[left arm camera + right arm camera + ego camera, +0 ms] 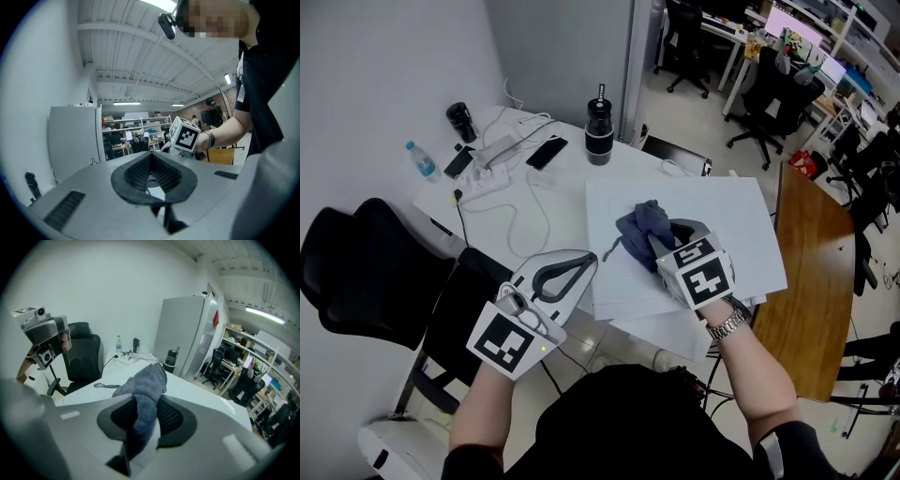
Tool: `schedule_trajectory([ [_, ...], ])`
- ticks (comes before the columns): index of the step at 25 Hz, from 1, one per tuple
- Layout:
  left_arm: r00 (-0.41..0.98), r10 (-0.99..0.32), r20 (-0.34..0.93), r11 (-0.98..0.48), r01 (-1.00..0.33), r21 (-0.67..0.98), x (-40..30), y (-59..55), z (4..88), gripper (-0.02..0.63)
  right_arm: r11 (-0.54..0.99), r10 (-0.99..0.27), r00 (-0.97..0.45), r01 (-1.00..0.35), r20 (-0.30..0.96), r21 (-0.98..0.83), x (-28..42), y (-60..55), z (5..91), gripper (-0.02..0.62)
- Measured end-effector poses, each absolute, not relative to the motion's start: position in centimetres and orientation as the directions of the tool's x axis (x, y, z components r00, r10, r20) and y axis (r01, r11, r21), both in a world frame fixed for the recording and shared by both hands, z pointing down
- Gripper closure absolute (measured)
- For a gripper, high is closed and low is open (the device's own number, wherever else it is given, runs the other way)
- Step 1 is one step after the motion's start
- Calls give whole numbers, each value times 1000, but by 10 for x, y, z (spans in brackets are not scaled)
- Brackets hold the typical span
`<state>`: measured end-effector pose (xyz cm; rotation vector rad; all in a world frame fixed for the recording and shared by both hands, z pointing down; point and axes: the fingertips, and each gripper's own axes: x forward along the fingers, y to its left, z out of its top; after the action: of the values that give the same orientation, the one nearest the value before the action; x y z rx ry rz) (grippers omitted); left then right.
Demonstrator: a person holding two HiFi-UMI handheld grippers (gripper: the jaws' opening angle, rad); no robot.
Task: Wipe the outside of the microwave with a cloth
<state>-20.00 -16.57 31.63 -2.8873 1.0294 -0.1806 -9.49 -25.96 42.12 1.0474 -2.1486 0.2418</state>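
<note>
On the microwave top (741, 211) the right gripper (661, 242) is clamping the cloth (639, 223), the left gripper (581, 265) is idling closed and empty, so I'm guessing wiping strokes are coming next.

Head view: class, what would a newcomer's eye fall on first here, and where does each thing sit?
First comes the grey-blue cloth, bunched in the right tool, whose jaws are closed on it, above the white top at the middle. Next come the left tool at lower left, jaws together and empty, and the black bottle at the far edge of the table.
</note>
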Motion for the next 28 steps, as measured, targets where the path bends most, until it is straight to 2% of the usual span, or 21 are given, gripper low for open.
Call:
schedule_trajectory([
  [28,771,-616,162,-788,-604,-124,-39,-166,310,601,591,-642,-387,-799,662,106,86,-277,421,489],
])
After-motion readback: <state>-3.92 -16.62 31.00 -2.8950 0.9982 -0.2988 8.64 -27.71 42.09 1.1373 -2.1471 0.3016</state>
